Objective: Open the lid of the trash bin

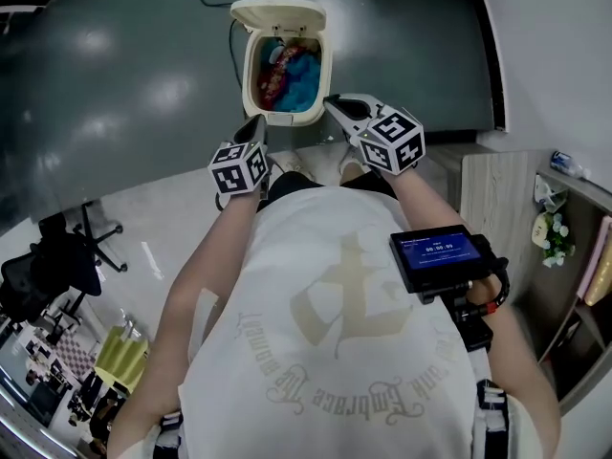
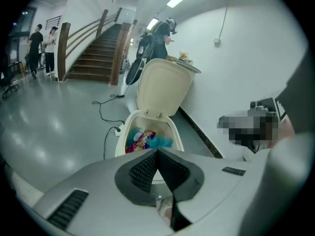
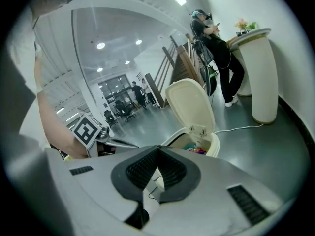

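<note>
Nearest, in the head view: white printed T-shirt (image 1: 325, 333) and a small lit screen (image 1: 435, 254) at the person's right side.

Just beyond, left gripper (image 1: 257, 121) and right gripper (image 1: 331, 102), each with its marker cube (image 1: 239, 167), held side by side and apart, both pointed toward the trash bin (image 1: 287, 117).

Left gripper (image 2: 157, 153): closed tip to tip, holding nothing, clear of the bin.

Right gripper (image 3: 157, 150): likewise closed at the tips and empty, with the left gripper's marker cube beside it at the left of its own view.

Ahead of both, the cream trash bin, standing on the dark floor (image 1: 124, 75) near the wall (image 2: 236, 58). Lid (image 1: 278, 12) already swung up and back on its rear hinge, standing open. Inside, blue and red-patterned rubbish (image 1: 296, 80).

Beside the bin, a dark cable (image 2: 101, 113) trailing over the floor.

Farther off, in the left gripper view, a wooden staircase (image 2: 96, 53) with two people (image 2: 42, 45) near its foot.

Farthest in the right gripper view, a person in black (image 3: 219, 53) standing at a tall white pedestal (image 3: 261, 77).
</note>
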Motion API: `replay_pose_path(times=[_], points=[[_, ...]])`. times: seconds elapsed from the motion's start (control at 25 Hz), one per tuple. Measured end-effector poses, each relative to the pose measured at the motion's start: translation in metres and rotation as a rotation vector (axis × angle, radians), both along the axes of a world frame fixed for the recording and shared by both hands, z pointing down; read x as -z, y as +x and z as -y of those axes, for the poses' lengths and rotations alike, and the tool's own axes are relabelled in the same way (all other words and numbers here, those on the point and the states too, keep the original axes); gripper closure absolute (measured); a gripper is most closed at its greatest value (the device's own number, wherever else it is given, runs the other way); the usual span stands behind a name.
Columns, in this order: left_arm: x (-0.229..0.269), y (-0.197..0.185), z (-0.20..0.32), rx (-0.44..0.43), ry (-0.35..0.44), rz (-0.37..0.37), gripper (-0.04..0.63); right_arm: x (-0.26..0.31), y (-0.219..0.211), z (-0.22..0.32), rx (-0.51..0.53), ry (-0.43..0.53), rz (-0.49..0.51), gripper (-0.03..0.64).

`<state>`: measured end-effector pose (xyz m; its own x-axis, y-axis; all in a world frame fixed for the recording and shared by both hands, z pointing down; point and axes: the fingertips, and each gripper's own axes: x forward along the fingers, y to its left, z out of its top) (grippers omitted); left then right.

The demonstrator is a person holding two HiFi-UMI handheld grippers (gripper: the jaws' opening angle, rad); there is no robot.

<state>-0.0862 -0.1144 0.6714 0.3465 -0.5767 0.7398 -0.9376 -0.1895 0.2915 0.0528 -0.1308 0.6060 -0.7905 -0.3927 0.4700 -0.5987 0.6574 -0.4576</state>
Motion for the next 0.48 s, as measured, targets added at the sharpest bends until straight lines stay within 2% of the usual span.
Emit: replay_pose_path(times=[0.28, 0.48], points=[[0.050, -0.006, 0.020, 0.020, 0.134, -0.043, 0.581, 0.027, -0.014, 0.011, 0.040, 0.060, 0.029, 0.612], [0.073, -0.008, 0.023, 0.011, 0.195, -0.068, 0.581, 0.045, -0.023, 0.014, 0.074, 0.112, 0.044, 0.612]])
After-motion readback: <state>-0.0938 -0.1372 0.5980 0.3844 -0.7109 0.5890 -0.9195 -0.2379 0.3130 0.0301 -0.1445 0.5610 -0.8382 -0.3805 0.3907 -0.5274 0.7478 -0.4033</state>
